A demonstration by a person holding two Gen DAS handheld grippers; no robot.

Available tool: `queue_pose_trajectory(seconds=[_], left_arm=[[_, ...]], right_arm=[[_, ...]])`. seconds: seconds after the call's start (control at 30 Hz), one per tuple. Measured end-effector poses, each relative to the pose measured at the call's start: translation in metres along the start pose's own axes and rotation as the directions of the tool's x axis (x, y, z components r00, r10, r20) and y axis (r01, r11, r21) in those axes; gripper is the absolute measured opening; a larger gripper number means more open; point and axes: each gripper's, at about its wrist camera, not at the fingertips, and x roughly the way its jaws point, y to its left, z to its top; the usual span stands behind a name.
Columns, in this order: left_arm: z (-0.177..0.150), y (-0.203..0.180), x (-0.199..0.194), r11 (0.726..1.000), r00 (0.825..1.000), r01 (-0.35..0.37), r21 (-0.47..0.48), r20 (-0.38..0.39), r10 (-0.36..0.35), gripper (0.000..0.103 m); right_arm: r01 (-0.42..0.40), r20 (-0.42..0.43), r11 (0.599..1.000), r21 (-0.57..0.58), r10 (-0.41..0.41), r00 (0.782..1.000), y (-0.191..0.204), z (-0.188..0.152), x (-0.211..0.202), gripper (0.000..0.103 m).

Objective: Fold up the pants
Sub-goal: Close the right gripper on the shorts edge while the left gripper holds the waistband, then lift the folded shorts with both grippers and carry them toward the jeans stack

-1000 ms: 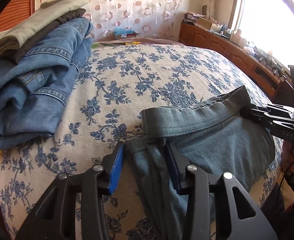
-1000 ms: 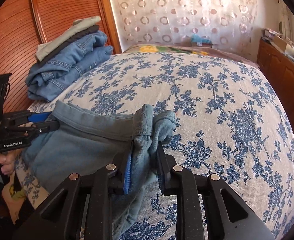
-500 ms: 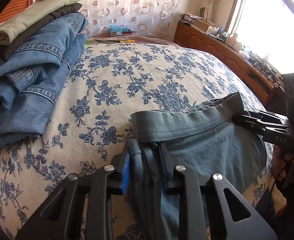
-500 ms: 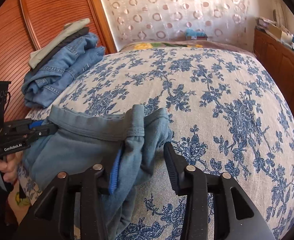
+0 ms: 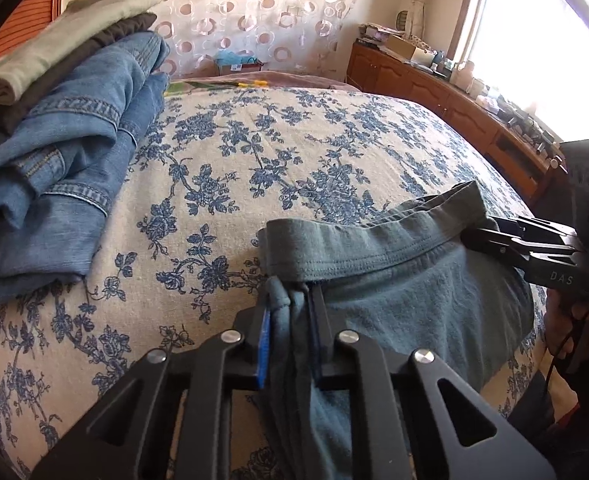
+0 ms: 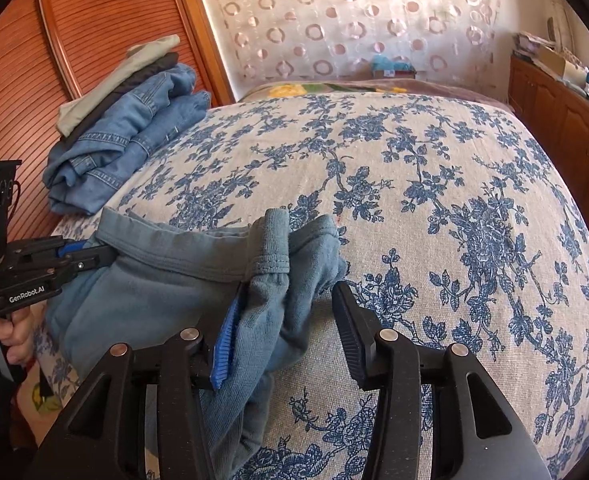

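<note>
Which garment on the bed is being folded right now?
On the floral bedspread, skip the folded stack of jeans by the wardrobe. It is the teal pants at the near edge, the only loose garment, waistband between both grippers.

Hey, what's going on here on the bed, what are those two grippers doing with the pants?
A person with a handheld gripper in each hand is working on the teal pants, which lie at the near edge of the floral bedspread. The left gripper has just closed and pinches one end of the waistband. The right gripper has just opened; bunched fabric at the other end sits between its jaws, ungripped. A stack of folded clothes, jeans lowest, rests farther back on the bed.
</note>
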Motion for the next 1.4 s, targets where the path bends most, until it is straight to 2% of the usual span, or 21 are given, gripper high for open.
queue_pose_trajectory(seconds=[0.23,0.57,0.6,0.63,0.73,1.0,1.2,1.4], left_arm=[[0.002,-0.011,-0.021,1.000,0.999,0.008,0.018,0.049,-0.009,0.010],[-0.002,-0.017,-0.026,1.000,0.998,0.007,0.027,0.067,-0.009,0.010],[-0.003,-0.017,-0.027,1.000,0.997,0.012,0.025,0.069,-0.014,0.010],[-0.003,-0.016,-0.027,1.000,0.997,0.014,0.024,0.072,-0.016,0.010],[-0.004,-0.015,-0.029,1.000,0.997,0.019,0.020,0.079,-0.021,0.010],[-0.005,-0.017,-0.060,0.999,0.988,0.029,0.019,0.154,-0.032,0.010],[0.007,-0.018,-0.085,1.000,0.975,0.008,0.025,0.221,-0.013,0.010],[0.022,-0.008,-0.106,1.000,0.960,-0.015,0.013,0.278,0.011,0.010]], right_arm=[[-0.003,-0.002,1.000,0.002,0.003,1.000,0.001,0.000,0.001,0.047],[-0.002,-0.004,1.000,-0.004,0.002,1.000,0.002,0.000,0.002,0.048],[-0.003,-0.001,1.000,-0.005,0.003,1.000,0.002,0.000,0.001,0.043],[-0.020,-0.003,1.000,-0.011,0.020,1.000,0.003,-0.001,0.001,0.031],[-0.020,0.011,0.998,-0.063,0.020,1.000,0.013,-0.003,-0.002,0.019],[-0.064,0.079,0.996,-0.065,0.069,0.994,0.015,0.004,-0.032,0.015],[-0.047,0.162,0.989,-0.142,0.070,0.984,0.036,0.026,-0.063,0.014],[-0.042,0.217,0.980,-0.197,0.086,0.972,0.052,0.050,-0.074,0.014]])
